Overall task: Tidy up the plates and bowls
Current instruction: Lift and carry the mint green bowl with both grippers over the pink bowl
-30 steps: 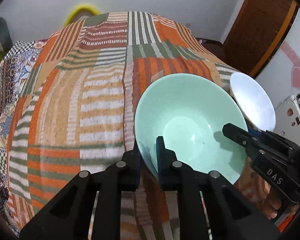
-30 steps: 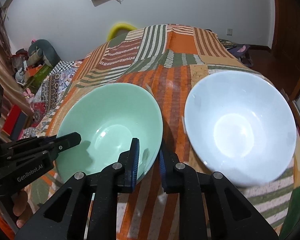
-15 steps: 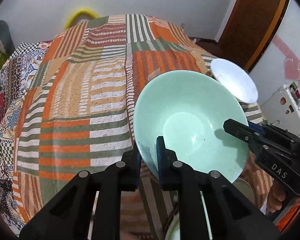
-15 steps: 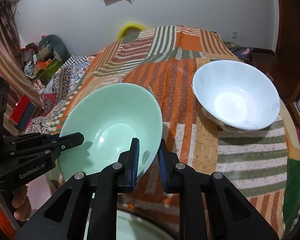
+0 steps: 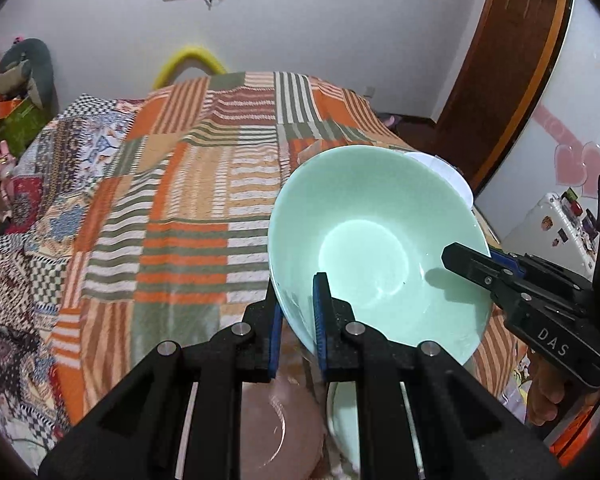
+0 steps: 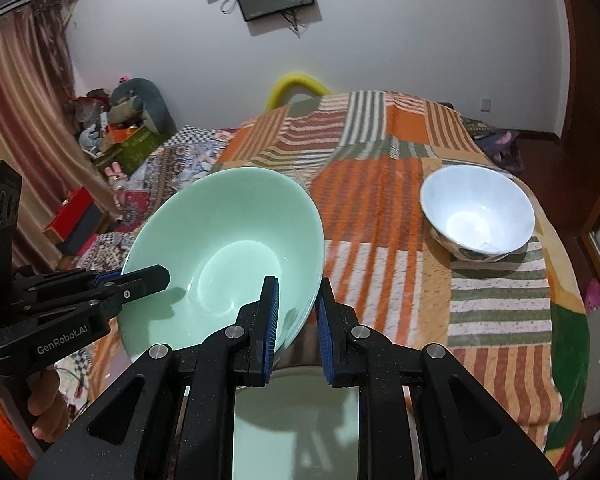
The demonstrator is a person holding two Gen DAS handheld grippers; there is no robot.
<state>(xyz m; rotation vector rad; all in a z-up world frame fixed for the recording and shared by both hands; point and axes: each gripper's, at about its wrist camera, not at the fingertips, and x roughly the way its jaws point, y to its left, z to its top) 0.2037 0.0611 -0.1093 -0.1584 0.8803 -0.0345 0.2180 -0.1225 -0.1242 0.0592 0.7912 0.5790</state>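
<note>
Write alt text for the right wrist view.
Both grippers, right and left, clamp opposite rims of a tilted green bowl held above a striped patchwork cloth. A white bowl sits farther right.

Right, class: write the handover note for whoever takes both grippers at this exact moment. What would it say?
Left gripper: shut on the mint-green ceramic bowl's near rim.
Right gripper: shut on the opposite rim; bowl is held tilted above the striped patchwork cloth.
White ceramic bowl sits alone on the cloth.
Below: a pink plate and another pale green dish.
Left: set the green bowl down, probably on that dish, then fetch the white one.
</note>
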